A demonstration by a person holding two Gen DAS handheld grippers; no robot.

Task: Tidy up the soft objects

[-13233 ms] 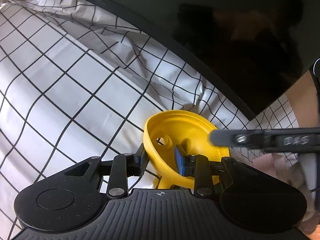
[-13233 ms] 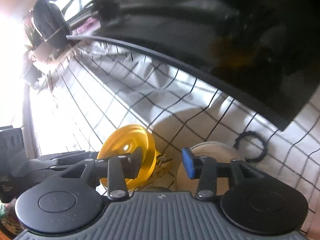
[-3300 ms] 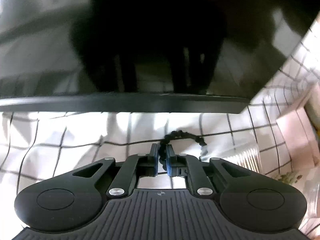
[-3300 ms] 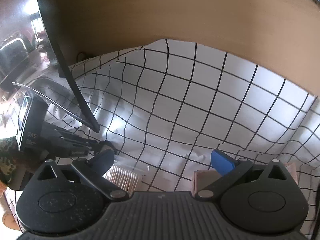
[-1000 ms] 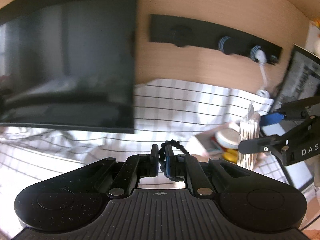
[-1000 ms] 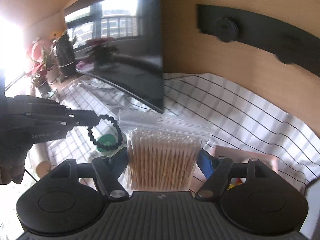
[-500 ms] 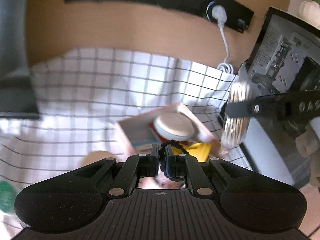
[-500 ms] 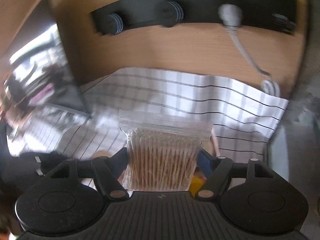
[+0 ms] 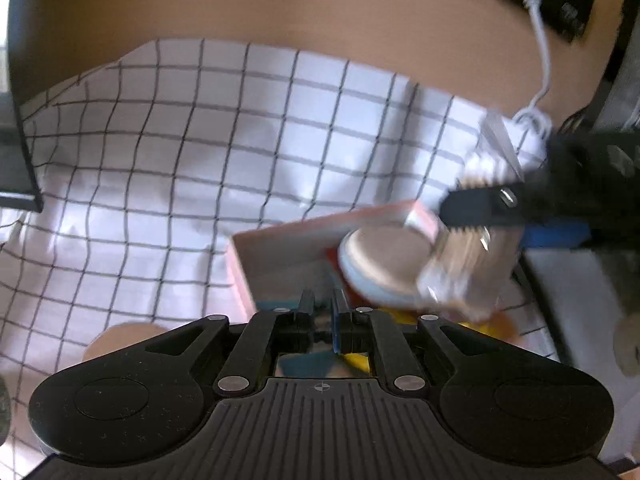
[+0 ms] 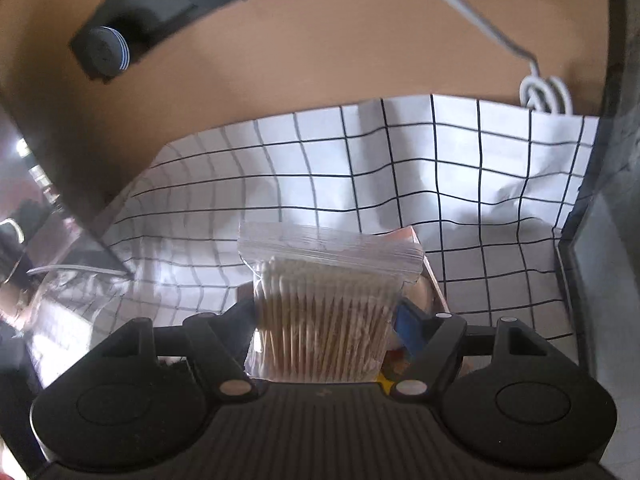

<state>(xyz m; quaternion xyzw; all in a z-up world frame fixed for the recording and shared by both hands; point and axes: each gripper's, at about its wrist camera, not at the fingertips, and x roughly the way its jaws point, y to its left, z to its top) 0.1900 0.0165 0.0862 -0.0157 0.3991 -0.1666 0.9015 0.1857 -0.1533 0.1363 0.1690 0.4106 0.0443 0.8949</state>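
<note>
My right gripper [image 10: 326, 312] is shut on a clear zip bag of cotton swabs [image 10: 324, 304] and holds it over the pink box [image 10: 404, 236]. In the left wrist view the same bag [image 9: 464, 268] hangs over the right end of the pink box [image 9: 288, 240], above a round beige-lidded jar [image 9: 384, 256] in it. My left gripper [image 9: 323, 312] hovers over the box's near side with its jaws almost together. The black beaded hair tie does not show between them now.
A white cloth with black grid lines [image 9: 200, 140] covers the table. A black monitor [image 9: 16, 152] stands at the left. A wooden wall with a black power strip [image 10: 168, 4] and a white cable [image 9: 536, 92] is behind. A grey computer case [image 10: 600, 280] stands at the right.
Both grippers have moved right and down over the pink box. The black hair tie that showed between my left fingers half a second ago is no longer visible there.
</note>
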